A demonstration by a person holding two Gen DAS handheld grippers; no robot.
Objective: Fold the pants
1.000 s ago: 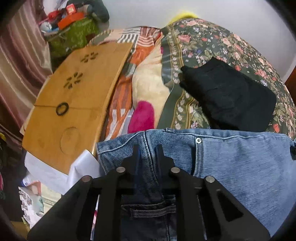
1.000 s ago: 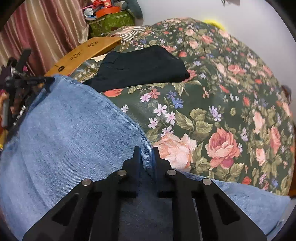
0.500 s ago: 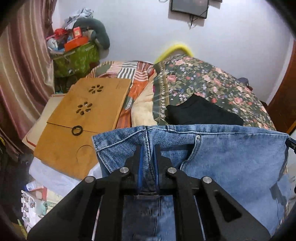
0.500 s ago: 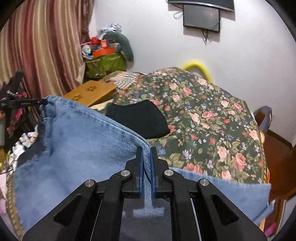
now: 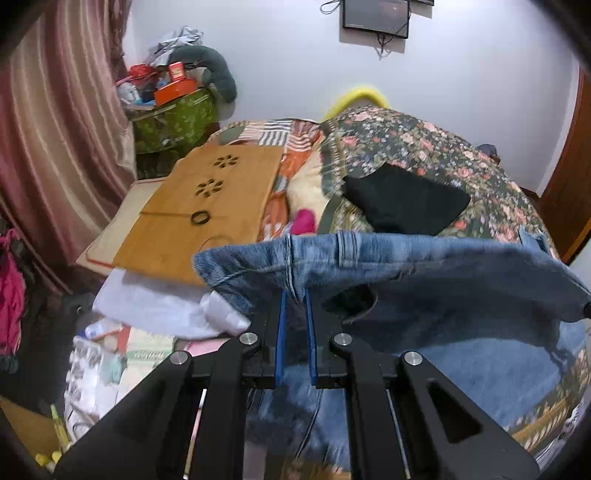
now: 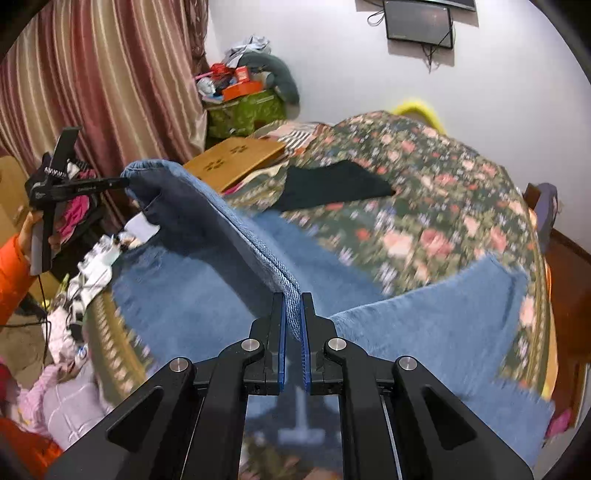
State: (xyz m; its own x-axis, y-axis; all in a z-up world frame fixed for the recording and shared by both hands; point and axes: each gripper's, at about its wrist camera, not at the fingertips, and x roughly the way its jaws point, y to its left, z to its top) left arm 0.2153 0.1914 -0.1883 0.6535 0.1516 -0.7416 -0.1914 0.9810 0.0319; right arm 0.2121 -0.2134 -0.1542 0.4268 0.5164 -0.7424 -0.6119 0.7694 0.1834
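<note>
The blue jeans (image 5: 424, 280) hang stretched in the air above the bed (image 6: 443, 192), their waistband held up at two ends while the legs trail down onto the floral bedspread at about 5 o'clock in the right wrist view. The left hand-held gripper (image 5: 294, 299) is closed narrow on the waistband seam, denim pinched between its blue pads. The right hand-held gripper (image 6: 292, 310) is likewise clamped tight on the folded edge of the jeans, the fabric running from its tips up toward 10 o'clock, where the left hand-held gripper appears again, gripping the far corner of the waistband.

Beyond the jeans, toward 1 o'clock in the left wrist view, a folded black garment (image 5: 402, 199) lies flat on the bedspread. At 11 o'clock a wooden lap tray (image 5: 207, 210) with flower-shaped cutouts rests tilted against the striped bedding, a black ring (image 5: 200, 217) lying on it. Further back at 11 o'clock a green bag (image 5: 173, 122) heaped with clutter stands by the striped curtain (image 5: 55, 147). A dark screen (image 5: 376, 16) hangs on the white wall at 12 o'clock.
</note>
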